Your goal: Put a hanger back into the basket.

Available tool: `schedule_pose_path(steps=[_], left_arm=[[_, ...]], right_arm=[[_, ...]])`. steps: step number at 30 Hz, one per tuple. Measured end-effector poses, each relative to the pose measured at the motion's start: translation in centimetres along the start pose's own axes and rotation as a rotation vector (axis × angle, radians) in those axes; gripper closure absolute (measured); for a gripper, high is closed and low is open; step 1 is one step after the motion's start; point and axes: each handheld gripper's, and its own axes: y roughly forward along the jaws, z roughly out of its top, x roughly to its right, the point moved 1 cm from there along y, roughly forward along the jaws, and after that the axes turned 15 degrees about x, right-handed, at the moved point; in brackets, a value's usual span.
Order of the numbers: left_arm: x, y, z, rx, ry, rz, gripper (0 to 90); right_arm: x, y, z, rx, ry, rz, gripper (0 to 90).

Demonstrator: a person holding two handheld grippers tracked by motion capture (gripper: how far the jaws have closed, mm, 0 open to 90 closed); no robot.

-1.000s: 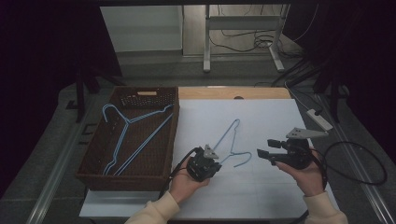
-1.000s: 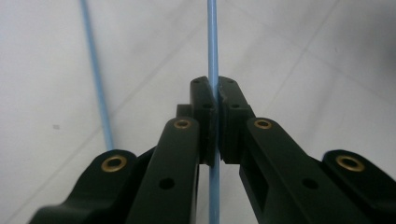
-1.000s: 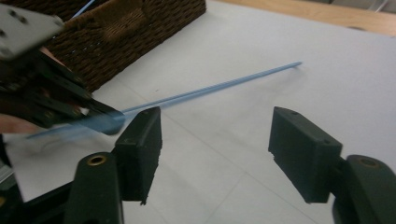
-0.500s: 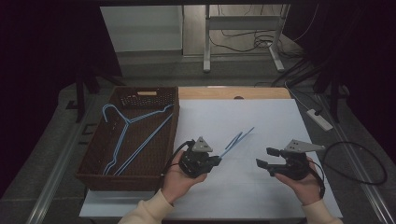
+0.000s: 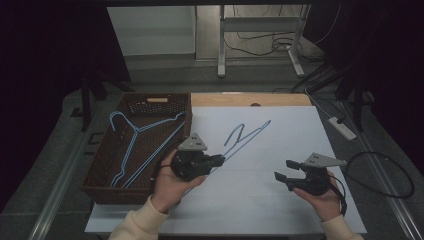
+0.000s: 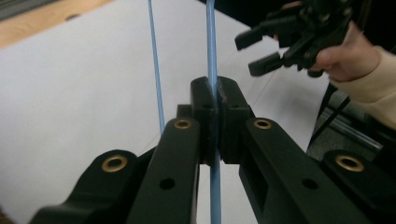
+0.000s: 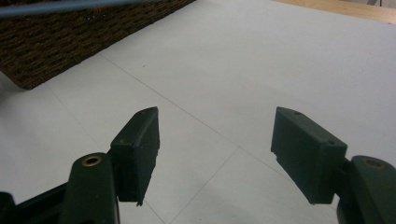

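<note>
Left claw (image 6: 212,100) pinches a blue hanger (image 5: 247,135), seemingly lifted off the table; right claw (image 7: 217,154) gapes empty.

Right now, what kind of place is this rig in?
Probably a lab or data-collection workspace: white-covered table, loose floor cables, a power strip, dark surroundings, and a wicker basket of hangers as props.

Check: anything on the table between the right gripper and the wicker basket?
In the high view, the left gripper, shut on the blue hanger, sits between the right gripper and wicker basket.
</note>
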Motion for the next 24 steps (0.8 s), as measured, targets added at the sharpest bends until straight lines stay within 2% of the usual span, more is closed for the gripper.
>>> schedule_pose_path(steps=[9, 11, 20, 24], left_arm=[[-2.4, -4.1, 1.6, 0.079, 0.018, 0.046, 87.3], [-3.0, -4.7, 1.8, 0.09, 0.009, 0.06, 87.3], [-7.1, -8.5, 2.0, 0.154, -0.028, 0.149, 87.3], [-8.6, -9.6, 1.7, 0.161, -0.038, 0.184, 87.3]], right_arm=[[0.0, 0.0, -0.1, -0.003, -0.013, -0.02, 31.6], [0.1, 0.0, -0.2, -0.002, -0.011, -0.022, 31.3], [0.1, 0.1, -0.3, -0.012, -0.016, -0.029, 30.2], [0.1, 0.2, -0.3, -0.023, -0.024, -0.031, 30.0]])
